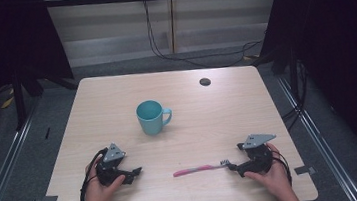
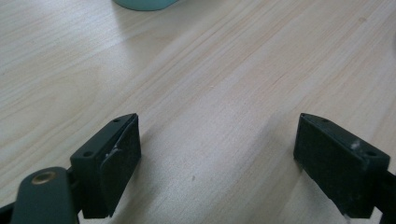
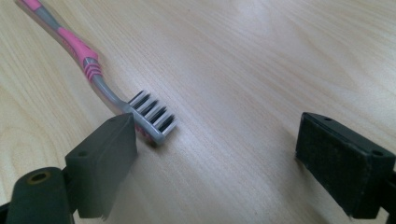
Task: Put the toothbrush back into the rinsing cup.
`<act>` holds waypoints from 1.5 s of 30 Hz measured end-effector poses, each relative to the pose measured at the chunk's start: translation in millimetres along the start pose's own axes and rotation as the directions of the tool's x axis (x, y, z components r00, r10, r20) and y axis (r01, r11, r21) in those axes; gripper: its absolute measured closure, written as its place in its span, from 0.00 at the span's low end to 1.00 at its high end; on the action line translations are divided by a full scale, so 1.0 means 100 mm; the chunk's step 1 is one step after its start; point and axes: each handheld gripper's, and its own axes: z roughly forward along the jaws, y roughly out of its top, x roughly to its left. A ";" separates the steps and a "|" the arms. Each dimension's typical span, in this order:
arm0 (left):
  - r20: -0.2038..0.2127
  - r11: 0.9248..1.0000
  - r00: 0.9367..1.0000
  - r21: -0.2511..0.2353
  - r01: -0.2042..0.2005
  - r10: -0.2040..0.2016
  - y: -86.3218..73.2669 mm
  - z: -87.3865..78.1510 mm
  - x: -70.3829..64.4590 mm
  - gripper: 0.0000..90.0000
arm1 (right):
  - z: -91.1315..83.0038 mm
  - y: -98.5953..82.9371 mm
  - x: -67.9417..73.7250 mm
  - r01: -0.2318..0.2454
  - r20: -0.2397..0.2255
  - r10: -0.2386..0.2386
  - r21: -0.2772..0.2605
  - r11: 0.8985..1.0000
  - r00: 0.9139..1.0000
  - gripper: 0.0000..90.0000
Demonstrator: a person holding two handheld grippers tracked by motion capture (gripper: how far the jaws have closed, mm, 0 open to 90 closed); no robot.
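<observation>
The right gripper (image 1: 231, 165) rested low on the table (image 1: 228, 110), jaws spread wide and holding nothing. The pink toothbrush (image 1: 199, 169) lay flat just left of it, its bristled head (image 3: 153, 115) beside one jaw. The left gripper (image 1: 135, 174) also stood wide and empty. A teal mug (image 1: 150, 117) stood farther off, mid-table.

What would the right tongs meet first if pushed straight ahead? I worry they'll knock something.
Probably the toothbrush: its bristled head lies just ahead of one jaw of the right tongs, which stand open. Beyond it is bare table.
</observation>
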 end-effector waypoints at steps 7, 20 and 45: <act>0.000 1.000 1.000 0.000 0.000 0.000 0.00 0.00 0.00 0.16 | 0.00 0.00 0.00 -0.004 0.005 0.004 -0.003 1.000 1.000 0.15; 0.001 1.000 1.000 0.001 0.000 0.000 0.00 0.00 0.00 0.16 | -0.05 0.07 0.05 0.049 -0.013 -0.048 0.068 0.997 0.999 0.18; -0.001 1.000 1.000 0.002 0.001 -0.001 0.00 0.00 0.00 0.16 | -0.05 0.56 0.21 0.261 -0.142 -0.234 0.214 0.941 0.962 0.30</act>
